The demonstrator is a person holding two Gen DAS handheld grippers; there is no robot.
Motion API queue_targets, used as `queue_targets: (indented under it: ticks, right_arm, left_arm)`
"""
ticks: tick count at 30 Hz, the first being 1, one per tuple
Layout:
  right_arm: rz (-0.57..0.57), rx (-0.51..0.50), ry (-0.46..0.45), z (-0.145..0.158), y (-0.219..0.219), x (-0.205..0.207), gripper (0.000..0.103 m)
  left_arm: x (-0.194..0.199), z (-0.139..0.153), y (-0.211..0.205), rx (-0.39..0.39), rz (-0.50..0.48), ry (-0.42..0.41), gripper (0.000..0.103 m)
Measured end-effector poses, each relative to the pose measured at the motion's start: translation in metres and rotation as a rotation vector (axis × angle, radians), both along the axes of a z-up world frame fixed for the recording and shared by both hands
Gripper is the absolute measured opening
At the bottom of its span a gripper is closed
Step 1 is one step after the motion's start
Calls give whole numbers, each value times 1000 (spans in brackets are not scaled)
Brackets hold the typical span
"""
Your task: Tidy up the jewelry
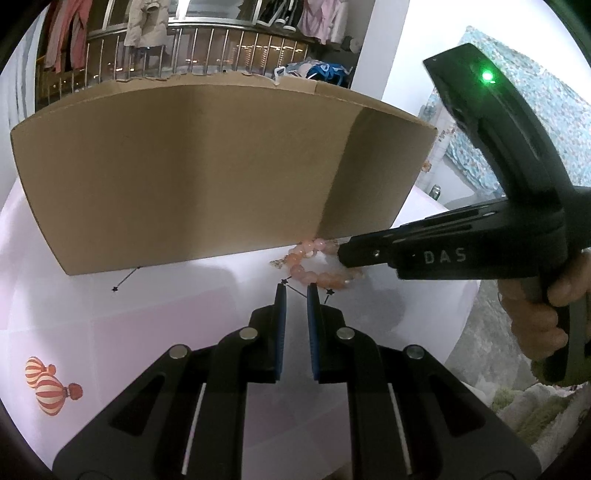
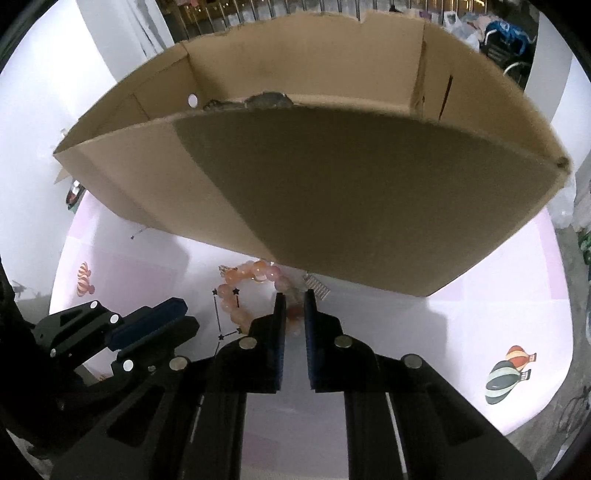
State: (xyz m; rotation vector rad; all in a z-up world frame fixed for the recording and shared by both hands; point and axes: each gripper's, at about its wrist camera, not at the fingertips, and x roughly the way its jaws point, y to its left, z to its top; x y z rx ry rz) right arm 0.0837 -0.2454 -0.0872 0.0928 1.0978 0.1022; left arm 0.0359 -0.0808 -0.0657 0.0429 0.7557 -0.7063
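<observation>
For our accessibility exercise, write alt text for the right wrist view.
A right claw, jaws nearly shut, closes on a pink bead bracelet lying on a pale tablecloth, against an open cardboard box. The left claw waits beside it.

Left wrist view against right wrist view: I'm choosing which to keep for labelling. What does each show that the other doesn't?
Only the left wrist view shows the hand holding the right gripper from outside, and clothes hanging behind a railing.

Only the right wrist view shows the inside of the cardboard box, a small silver piece at its base, and the right gripper's tips at the beads.

Both show the pink bead bracelet at the box's corner on the pink tabletop, and the left gripper.
</observation>
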Motion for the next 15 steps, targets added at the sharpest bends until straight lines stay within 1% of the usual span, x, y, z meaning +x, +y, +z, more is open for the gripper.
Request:
queue_targets:
  ticks: [3,8,12,15]
  right_arm:
    - [32,-1,-37,12,6,-4,10]
    - [114,-8,-101,33,30,-6,10]
    - [184,11,-138,53,51,-4,10]
    - [242,50,-157,67,65,1,10]
  left_arm:
    - [-3,1,3,9,12,-12,10]
    - [-7,2,17,26,48,-13,10]
    - [-12,5,32,39,85,-10,10]
    - [-17,10,47,51,116,-10,10]
